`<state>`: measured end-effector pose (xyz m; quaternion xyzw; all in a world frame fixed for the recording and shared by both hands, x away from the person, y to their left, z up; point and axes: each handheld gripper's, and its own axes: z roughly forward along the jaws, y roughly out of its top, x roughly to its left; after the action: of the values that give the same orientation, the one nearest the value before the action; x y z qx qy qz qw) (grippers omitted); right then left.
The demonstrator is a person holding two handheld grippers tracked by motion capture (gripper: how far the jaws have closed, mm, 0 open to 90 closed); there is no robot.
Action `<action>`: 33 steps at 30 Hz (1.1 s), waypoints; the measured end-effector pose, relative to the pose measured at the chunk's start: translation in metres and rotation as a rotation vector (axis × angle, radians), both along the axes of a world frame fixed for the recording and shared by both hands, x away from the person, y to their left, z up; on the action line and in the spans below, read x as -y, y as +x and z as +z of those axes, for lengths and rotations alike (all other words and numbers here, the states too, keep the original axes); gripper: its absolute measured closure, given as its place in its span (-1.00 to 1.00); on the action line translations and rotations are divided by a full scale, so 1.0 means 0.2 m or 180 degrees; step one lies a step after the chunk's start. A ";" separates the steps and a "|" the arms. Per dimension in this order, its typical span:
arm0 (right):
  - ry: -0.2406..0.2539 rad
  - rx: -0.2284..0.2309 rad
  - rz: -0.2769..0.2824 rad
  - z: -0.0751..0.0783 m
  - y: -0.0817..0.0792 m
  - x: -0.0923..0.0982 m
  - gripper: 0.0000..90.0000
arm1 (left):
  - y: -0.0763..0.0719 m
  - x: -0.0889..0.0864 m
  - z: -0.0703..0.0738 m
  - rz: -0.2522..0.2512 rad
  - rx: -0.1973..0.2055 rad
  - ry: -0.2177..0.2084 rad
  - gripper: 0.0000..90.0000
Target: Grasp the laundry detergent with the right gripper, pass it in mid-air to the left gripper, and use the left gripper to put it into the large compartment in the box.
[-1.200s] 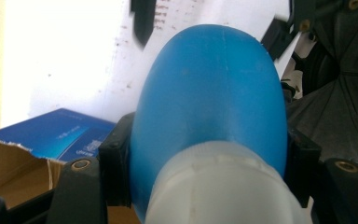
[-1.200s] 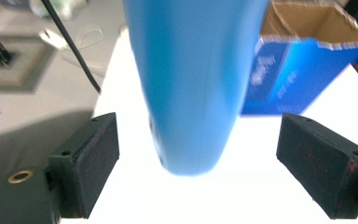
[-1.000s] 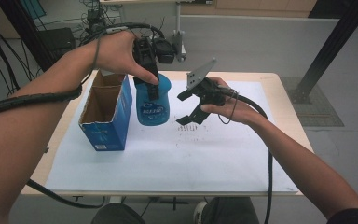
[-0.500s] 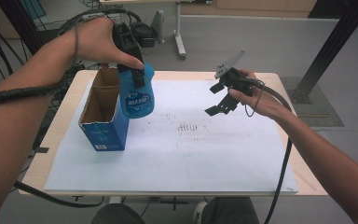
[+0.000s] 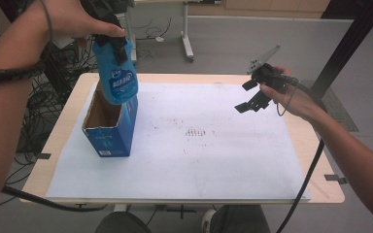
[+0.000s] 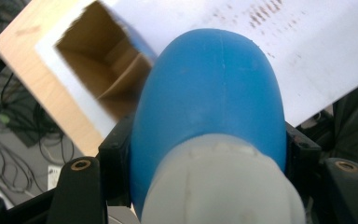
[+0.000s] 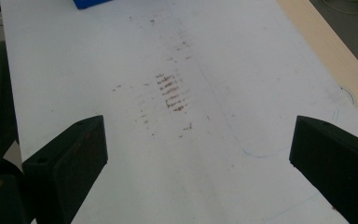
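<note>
Your wooden counter (image 5: 315, 145) carries a stained white paper sheet (image 5: 199, 160), and on it stands the open-topped blue cardboard box (image 5: 108, 127), brown and bare inside. The blue plastic bottle (image 5: 119, 73) hangs just above that box's mouth, clenched near its white cap by your left tool (image 5: 108, 29). It looks light, rigid and smooth-sided, so it could slip; grip high at the shoulder where it narrows. Your right tool (image 5: 252, 97), well to the right of the box, stands released and wide, its jaws having just opened with nothing between them.
</note>
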<state>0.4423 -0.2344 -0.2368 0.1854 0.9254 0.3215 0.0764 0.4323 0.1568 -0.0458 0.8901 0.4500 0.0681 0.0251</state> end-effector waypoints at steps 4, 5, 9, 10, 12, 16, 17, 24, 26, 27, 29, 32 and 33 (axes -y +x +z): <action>-0.0039 -0.0007 -0.0071 0.01 0.01 0.04 -0.91 | 0.01 -0.07 0.05 0.0302 0.0052 -0.0039 -0.18; -0.0048 -0.0001 -0.0082 0.01 0.01 0.04 -0.91 | 0.02 -0.08 0.07 0.0382 0.0061 -0.0055 -0.18; -0.0109 0.0026 -0.0127 0.03 0.01 0.07 -0.91 | 0.03 -0.14 0.11 0.0695 0.0070 -0.0122 -0.18; -0.0125 0.0034 -0.0140 0.03 0.01 0.07 -0.91 | 0.03 -0.15 0.12 0.0791 0.0069 -0.0149 -0.18; -0.0125 0.0040 -0.0158 0.04 0.01 0.08 -0.91 | 0.04 -0.18 0.14 0.0961 0.0091 -0.0208 -0.18; -0.0131 0.0042 -0.0179 0.05 0.01 0.09 -0.91 | 0.05 -0.23 0.16 0.1290 0.0104 -0.0263 -0.18; -0.0137 0.0041 -0.0177 0.05 0.01 0.09 -0.91 | 0.05 -0.24 0.16 0.1380 0.0095 -0.0259 -0.18; -0.0159 0.0055 -0.0198 0.06 0.01 0.09 -0.91 | 0.08 -0.30 0.15 0.1866 0.0090 -0.0209 -0.18; -0.0161 0.0056 -0.0205 0.06 0.01 0.09 -0.91 | 0.08 -0.32 0.14 0.1949 0.0093 -0.0248 -0.18; -0.0170 0.0058 -0.0207 0.06 0.01 0.09 -0.91 | 0.08 -0.33 0.14 0.1980 0.0095 -0.0269 -0.18; -0.0179 0.0049 -0.0208 0.06 0.01 0.09 -0.90 | 0.08 -0.35 0.13 0.2055 0.0099 -0.0305 -0.18; -0.0199 0.0043 -0.0212 0.05 0.01 0.10 -0.90 | 0.08 -0.37 0.11 0.2104 0.0107 -0.0308 -0.18; -0.0199 0.0038 -0.0212 0.05 0.02 0.10 -0.90 | 0.08 -0.37 0.11 0.2114 0.0107 -0.0305 -0.18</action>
<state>0.4453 -0.2538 -0.2266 0.2117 0.9279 0.2907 0.0984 0.4477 0.2308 -0.0243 0.6914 0.7177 0.0660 0.0508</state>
